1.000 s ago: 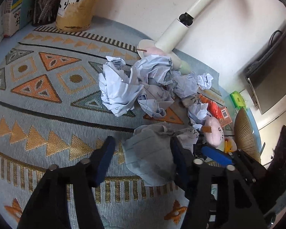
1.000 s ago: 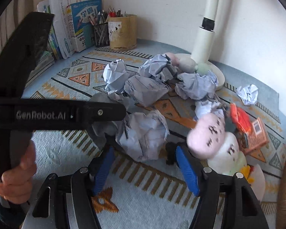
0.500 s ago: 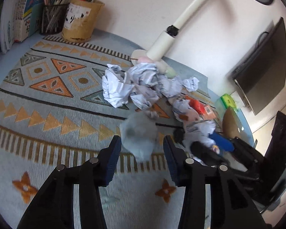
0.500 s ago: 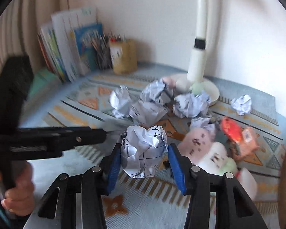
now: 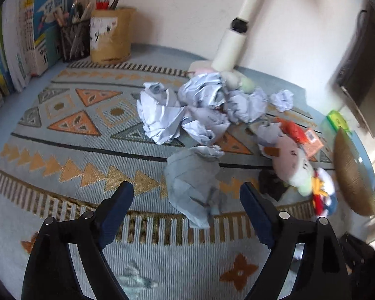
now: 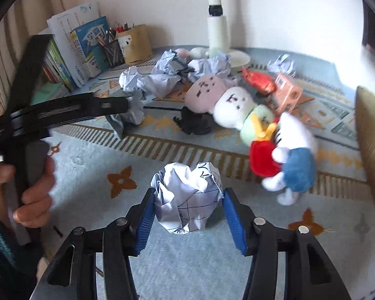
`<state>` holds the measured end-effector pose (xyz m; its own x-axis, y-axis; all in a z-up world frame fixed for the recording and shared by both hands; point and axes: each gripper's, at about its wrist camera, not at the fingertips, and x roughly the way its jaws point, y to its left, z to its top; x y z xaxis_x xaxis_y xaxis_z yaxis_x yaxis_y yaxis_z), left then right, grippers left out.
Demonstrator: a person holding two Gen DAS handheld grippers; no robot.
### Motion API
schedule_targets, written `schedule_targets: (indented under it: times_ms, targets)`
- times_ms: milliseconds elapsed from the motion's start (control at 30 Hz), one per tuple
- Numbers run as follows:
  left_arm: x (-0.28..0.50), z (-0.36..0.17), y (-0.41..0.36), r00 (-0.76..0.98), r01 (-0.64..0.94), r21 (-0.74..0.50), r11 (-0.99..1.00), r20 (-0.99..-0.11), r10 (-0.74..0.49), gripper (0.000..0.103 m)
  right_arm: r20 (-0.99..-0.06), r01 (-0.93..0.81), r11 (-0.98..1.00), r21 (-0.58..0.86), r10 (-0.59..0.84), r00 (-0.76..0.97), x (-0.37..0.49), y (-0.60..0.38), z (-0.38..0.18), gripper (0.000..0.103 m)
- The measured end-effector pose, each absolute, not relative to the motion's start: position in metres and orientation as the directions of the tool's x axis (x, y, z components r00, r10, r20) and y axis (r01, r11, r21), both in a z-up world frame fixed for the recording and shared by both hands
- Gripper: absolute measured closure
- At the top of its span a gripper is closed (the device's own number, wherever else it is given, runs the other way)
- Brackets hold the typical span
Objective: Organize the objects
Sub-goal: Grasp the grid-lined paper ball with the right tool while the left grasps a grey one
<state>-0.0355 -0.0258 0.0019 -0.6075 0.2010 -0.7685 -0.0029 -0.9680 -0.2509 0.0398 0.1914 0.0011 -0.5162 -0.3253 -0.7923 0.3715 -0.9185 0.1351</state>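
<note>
A grey-blue crumpled paper ball [image 5: 192, 187] lies on the patterned rug [image 5: 62, 155], just ahead of and between the fingers of my left gripper [image 5: 186, 187]. Those jaws are opening and neither pad touches the ball. My right gripper [image 6: 190, 212] has a white grid-lined paper ball [image 6: 187, 195] between its blue pads. Both pads still touch it while the jaws ease apart. It sits near the rug's front, apart from the pile of crumpled papers [image 6: 162, 80] by the lamp base.
Plush toys [image 6: 227, 100] and a blue-and-white plush [image 6: 292, 160] lie right of the held ball. An orange box [image 6: 287, 95], a white lamp post [image 5: 232, 47], a pen cup [image 5: 110, 37] and books [image 5: 25, 40] line the back. A hand [image 6: 32, 200] grips the left tool.
The left jaws narrowed around the grey ball, then spread wide, leaving it on the rug. The right gripper closed on the grid paper ball and carried it toward the front.
</note>
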Motion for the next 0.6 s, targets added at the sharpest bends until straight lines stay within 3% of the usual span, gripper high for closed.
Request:
schedule_targets:
  times_ms: [67, 167, 267, 467, 500, 533, 600]
  targets:
    - [-0.041, -0.003, -0.029, -0.588, -0.041, -0.325, -0.945, -0.757, 0.286, 0.06, -0.797, 0.379, -0.916, 0.134, -0.327, -0.508, 0.039, 0.19, 0.0, 0.037]
    - [-0.029, 0.005, -0.024, -0.625, -0.052, -0.249, -0.967, -0.748, 0.226, 0.061, -0.793, 0.377, -0.917, 0.129, -0.324, -0.516, 0.044, 0.192, 0.001, 0.035]
    - [-0.004, 0.016, -0.019, -0.652, -0.104, -0.274, -0.956, -0.707, 0.274, 0.061, -0.786, 0.359, -0.914, 0.189, -0.36, -0.503, 0.047, 0.196, -0.001, 0.034]
    - [0.042, 0.022, -0.006, -0.722, -0.113, -0.226, -0.967, -0.65, 0.237, 0.061, -0.78, 0.327, -0.915, 0.234, -0.378, -0.499, 0.046, 0.193, -0.005, 0.034]
    - [0.043, 0.021, -0.007, -0.721, -0.107, -0.235, -0.966, -0.65, 0.238, 0.061, -0.773, 0.329, -0.911, 0.25, -0.393, -0.499, 0.046, 0.192, -0.004, 0.036]
    - [0.045, 0.018, -0.008, -0.719, -0.101, -0.251, -0.963, -0.651, 0.245, 0.061, -0.765, 0.333, -0.903, 0.27, -0.412, -0.495, 0.046, 0.193, -0.003, 0.051]
    - [0.045, 0.016, -0.008, -0.716, -0.093, -0.27, -0.958, -0.651, 0.253, 0.061, -0.755, 0.34, -0.896, 0.288, -0.43, -0.495, 0.045, 0.192, 0.001, 0.056]
